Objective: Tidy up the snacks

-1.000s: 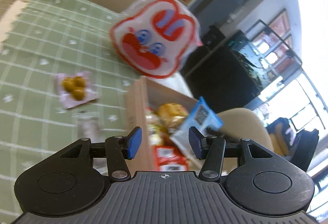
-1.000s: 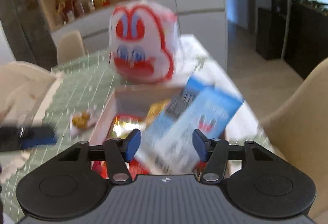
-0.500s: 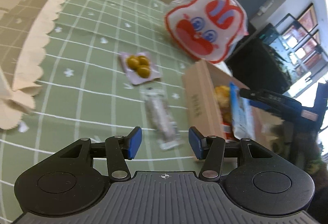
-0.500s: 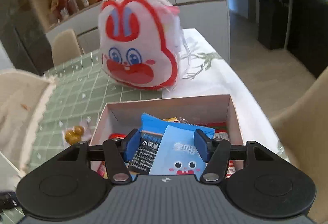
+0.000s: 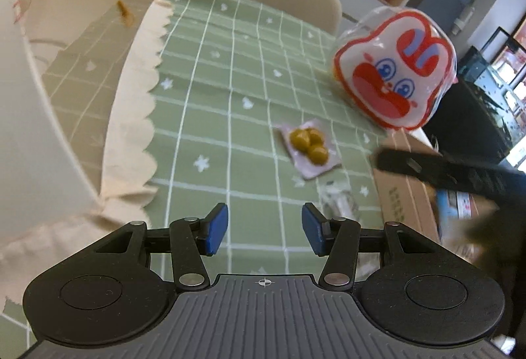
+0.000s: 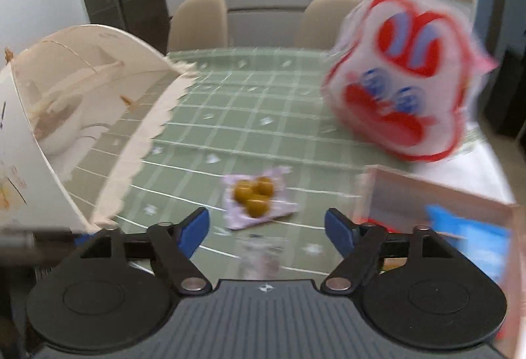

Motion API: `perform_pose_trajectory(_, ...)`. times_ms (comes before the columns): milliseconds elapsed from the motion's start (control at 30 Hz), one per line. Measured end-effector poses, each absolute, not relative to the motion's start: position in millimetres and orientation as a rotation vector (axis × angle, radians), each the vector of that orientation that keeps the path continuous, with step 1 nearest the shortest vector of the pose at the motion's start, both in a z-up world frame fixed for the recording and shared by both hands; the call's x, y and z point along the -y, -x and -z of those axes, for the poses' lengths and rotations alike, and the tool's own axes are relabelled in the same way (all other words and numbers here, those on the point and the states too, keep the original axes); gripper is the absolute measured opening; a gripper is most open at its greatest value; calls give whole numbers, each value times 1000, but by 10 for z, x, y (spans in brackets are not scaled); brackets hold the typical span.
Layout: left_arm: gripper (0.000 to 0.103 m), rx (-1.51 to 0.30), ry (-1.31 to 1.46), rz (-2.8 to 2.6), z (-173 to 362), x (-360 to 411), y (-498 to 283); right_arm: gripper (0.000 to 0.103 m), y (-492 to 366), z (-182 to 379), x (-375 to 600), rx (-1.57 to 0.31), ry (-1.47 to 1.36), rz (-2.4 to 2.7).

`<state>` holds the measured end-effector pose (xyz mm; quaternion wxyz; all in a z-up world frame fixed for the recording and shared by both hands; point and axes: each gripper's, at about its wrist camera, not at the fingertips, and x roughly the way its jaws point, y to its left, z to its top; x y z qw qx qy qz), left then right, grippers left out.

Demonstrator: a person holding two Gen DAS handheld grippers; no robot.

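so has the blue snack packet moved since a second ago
Yes. The blue packet was held above the cardboard box between the right jaws; now it lies inside the box, jaws opening and empty.

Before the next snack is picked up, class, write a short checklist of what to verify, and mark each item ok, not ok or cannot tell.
1. Left tool empty, blue pads apart: ok.
2. Right tool empty, jaws opening: ok.
3. Pouch of yellow-green snacks lies loose on the green cloth, nothing on it: ok.
4. Clear packet sharp enough to aim at: cannot tell, blurred.
5. Blue packet inside the cardboard box: ok.
6. Room left in the box: cannot tell.
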<state>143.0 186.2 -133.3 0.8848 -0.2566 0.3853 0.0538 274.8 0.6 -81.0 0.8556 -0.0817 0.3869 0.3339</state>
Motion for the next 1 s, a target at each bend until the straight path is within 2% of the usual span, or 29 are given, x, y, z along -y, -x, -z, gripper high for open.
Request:
perform_pose_trajectory(100,55,-820,570,-85,1393,-1886,-1341,88,-2915,996,-390,-907,175,-759)
perform_pose_trajectory(267,55,-838,586,-50,1438,-1901,-1239,86,-3149,1290,-792,-912,246,-669)
perform_pose_trajectory(433,55,-814,596,-79,1402,-2009,-1141,61,-3283,1482,-877,-938,285,-643)
perform_pose_trajectory(567,55,-815,603,-110,1411,-2079,-1136,51,-3090,1361,-732,-924,263,-711)
perform_pose_trajectory(633,55,-821,610,-107,1421,-2082,-1155,28,-2902,1245,-595,-907,243,-755)
perform_pose_trajectory(800,55,-812,639,-127,1423,-2073,-1231,23,-2289,979,-121,-890,204,-886)
perform_pose_trajectory(1000,55,-836,561,-43,1353,-1804,-1523,23,-1703,1192,292,-950,264,-843)
